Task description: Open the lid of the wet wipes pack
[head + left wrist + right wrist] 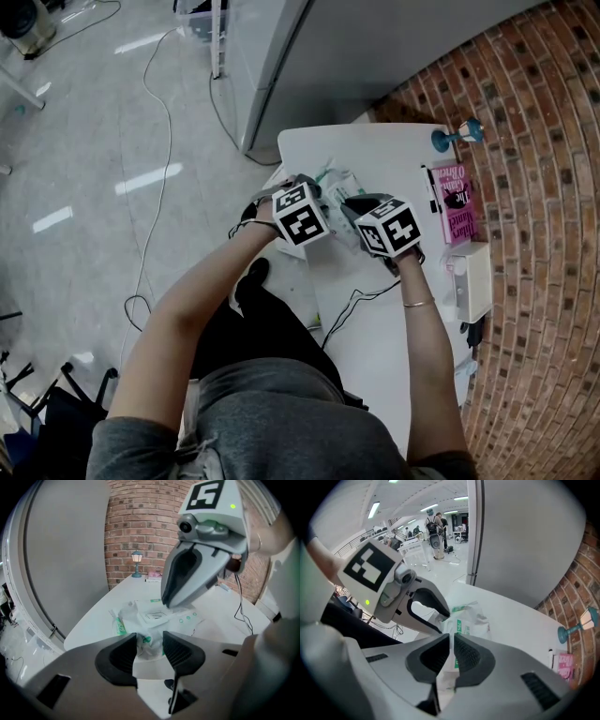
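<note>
Stretching lengthwise away from the left gripper (pixel 149 646), whose wide jaws clasp its near end, the crinkly white-and-green plastic wet wipes pack (pixel 140 620) lies on the white table (pixel 375 150). The right gripper (pixel 451 644), jaws nearly closed, seemingly pinches its top lid flap (pixel 155 616).

Left gripper (pixel 321 186) and right gripper (pixel 351 208) meet at the pack (pixel 339 178) on a white table (pixel 375 150).
Their marker cubes sit close together; a pink book (pixel 457 202) and blue lamp (pixel 457 136) are further right.
</note>
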A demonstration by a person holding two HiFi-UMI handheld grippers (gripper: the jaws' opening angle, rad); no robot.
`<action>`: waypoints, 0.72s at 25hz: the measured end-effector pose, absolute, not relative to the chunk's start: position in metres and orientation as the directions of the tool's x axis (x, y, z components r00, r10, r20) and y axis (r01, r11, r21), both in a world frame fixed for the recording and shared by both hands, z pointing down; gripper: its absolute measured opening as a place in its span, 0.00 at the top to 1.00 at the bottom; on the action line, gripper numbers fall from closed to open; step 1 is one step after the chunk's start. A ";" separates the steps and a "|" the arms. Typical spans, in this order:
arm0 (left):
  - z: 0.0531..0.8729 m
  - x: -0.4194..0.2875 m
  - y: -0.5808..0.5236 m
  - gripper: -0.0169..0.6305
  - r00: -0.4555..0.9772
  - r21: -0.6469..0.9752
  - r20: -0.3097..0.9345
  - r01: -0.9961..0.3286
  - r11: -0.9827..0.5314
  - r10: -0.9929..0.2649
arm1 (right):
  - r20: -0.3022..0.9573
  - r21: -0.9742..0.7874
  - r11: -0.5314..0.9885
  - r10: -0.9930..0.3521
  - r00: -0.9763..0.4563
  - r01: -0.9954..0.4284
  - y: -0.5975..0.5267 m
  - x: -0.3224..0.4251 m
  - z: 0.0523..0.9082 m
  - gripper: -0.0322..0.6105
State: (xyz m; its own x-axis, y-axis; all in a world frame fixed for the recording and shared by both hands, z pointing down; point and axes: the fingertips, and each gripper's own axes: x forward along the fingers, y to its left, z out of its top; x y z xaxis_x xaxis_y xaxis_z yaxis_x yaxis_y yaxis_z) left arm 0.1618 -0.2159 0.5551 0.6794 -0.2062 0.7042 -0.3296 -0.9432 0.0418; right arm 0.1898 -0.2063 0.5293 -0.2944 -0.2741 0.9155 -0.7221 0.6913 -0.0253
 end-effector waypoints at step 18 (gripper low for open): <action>0.556 0.162 -0.216 0.69 0.674 0.033 0.707 -0.336 -0.941 -0.215 | 0.904 0.064 0.622 -0.367 -0.218 -0.780 -0.242 0.240 0.512 0.93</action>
State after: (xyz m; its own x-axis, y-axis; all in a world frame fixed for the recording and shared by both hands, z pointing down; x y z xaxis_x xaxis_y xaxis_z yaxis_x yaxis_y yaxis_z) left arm 0.1617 -0.2164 0.5558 0.6738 -0.2155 0.7068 -0.3360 -0.9413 0.0333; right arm 0.2396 -0.2420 0.5117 -0.2180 -0.3668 0.9044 -0.7803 0.6221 0.0642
